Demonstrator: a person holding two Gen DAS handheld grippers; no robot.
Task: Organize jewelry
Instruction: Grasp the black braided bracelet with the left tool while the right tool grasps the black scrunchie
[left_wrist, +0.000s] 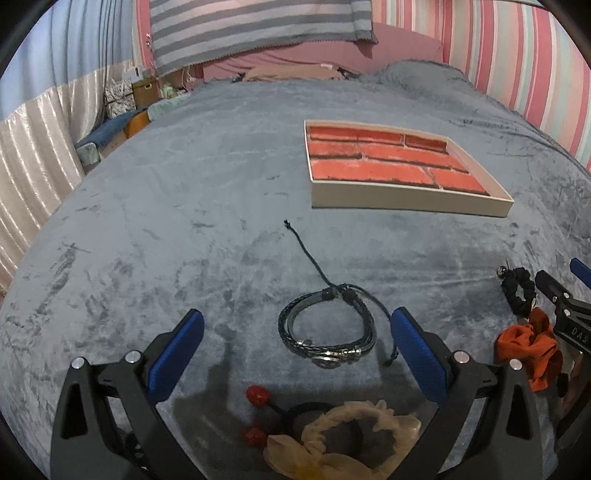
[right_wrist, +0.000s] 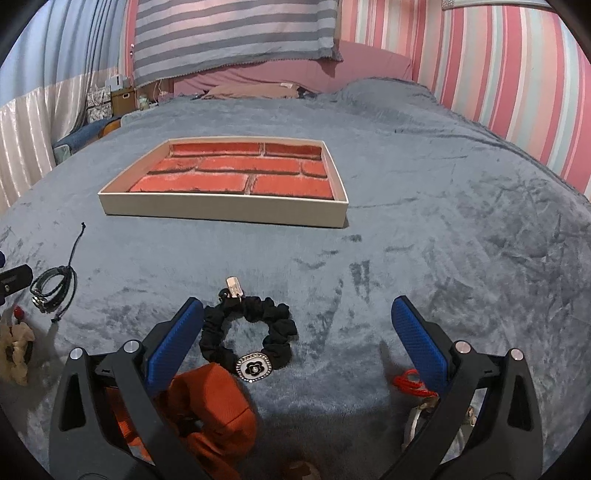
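Observation:
A shallow cream tray (left_wrist: 406, 199) lined with a red brick pattern lies on the grey-blue blanket; it also shows in the right wrist view (right_wrist: 221, 212). My left gripper (left_wrist: 297, 328) is open, its blue fingers either side of a dark braided cord bracelet (left_wrist: 327, 334). A cream scrunchie (left_wrist: 354, 439) and a red-bead hair tie (left_wrist: 258, 395) lie just below. My right gripper (right_wrist: 297, 326) is open over a black scrunchie (right_wrist: 251, 334) with a flower charm. An orange scrunchie (right_wrist: 210, 410) lies under its left finger.
A red cord piece (right_wrist: 408, 382) and a pale item lie by the right finger. The bracelet (right_wrist: 53, 286) and cream scrunchie (right_wrist: 16, 350) show at the right view's left edge. Striped walls, a hanging striped cloth and a pink headboard stand behind the bed.

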